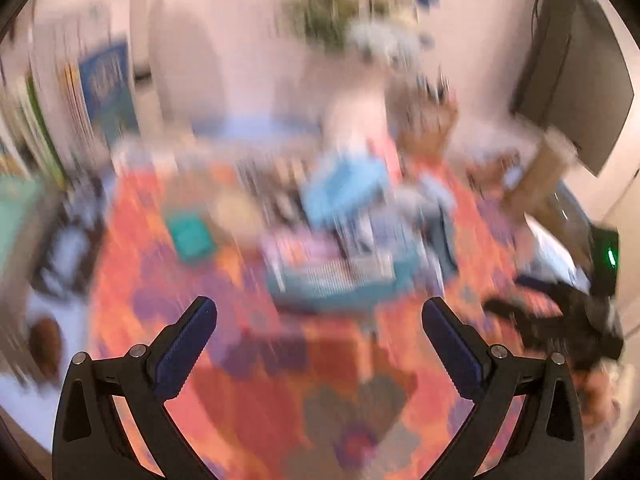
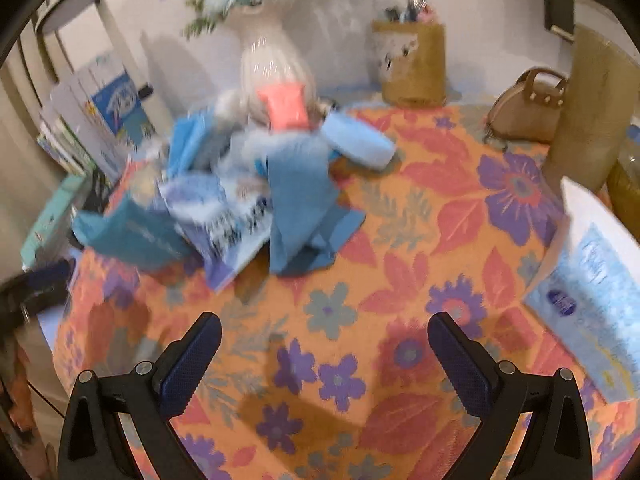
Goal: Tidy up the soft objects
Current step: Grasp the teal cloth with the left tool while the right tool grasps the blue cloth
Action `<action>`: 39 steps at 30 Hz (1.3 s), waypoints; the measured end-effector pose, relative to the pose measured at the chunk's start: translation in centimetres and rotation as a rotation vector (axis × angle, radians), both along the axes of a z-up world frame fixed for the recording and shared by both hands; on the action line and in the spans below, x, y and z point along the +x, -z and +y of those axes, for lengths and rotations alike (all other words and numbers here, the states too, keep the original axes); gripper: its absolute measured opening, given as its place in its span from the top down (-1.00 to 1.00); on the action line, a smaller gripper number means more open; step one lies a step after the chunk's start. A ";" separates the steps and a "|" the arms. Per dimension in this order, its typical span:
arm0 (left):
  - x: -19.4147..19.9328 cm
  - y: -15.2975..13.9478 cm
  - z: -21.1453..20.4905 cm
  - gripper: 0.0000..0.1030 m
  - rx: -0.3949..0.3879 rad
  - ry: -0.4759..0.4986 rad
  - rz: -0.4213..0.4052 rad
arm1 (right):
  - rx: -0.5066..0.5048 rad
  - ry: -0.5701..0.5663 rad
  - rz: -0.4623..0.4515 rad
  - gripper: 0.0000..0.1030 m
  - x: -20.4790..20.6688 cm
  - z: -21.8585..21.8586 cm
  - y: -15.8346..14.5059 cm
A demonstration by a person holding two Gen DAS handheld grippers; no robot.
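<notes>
Blurred blue packets, print unreadable, both grippers spread wide

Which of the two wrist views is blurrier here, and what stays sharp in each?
Left wrist view: heavy motion blur, the pile of soft items smeared to colour patches; only the open left claw is crisp. Right wrist view: milder blur, the flowered tablecloth and blue cloth readable, right claw sharp. Both show fisheye bending and dark corners.

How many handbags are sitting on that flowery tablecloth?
1. A tan handbag sits at the far right edge of the floral tablecloth, right of the brown paper bag. Others could be hidden behind the blue cloth pile; the left view is too blurred.
</notes>
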State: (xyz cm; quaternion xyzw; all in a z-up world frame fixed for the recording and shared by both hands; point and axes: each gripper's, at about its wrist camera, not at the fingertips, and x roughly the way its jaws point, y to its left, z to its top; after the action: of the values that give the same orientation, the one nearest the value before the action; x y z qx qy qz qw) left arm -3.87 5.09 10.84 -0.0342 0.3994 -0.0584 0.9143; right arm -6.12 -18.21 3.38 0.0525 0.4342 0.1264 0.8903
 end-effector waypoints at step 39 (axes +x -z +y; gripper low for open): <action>2.8 11.4 -10.0 -1.00 0.177 0.094 0.297 | 0.270 0.029 -0.144 0.70 5.4 0.0 2.3</action>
State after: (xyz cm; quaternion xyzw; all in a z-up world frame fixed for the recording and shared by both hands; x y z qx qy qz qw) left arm -1.08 -4.87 -0.53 0.0567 0.5349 -0.0602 0.8408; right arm -0.75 -18.23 1.11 0.1687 0.3474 0.1740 0.9059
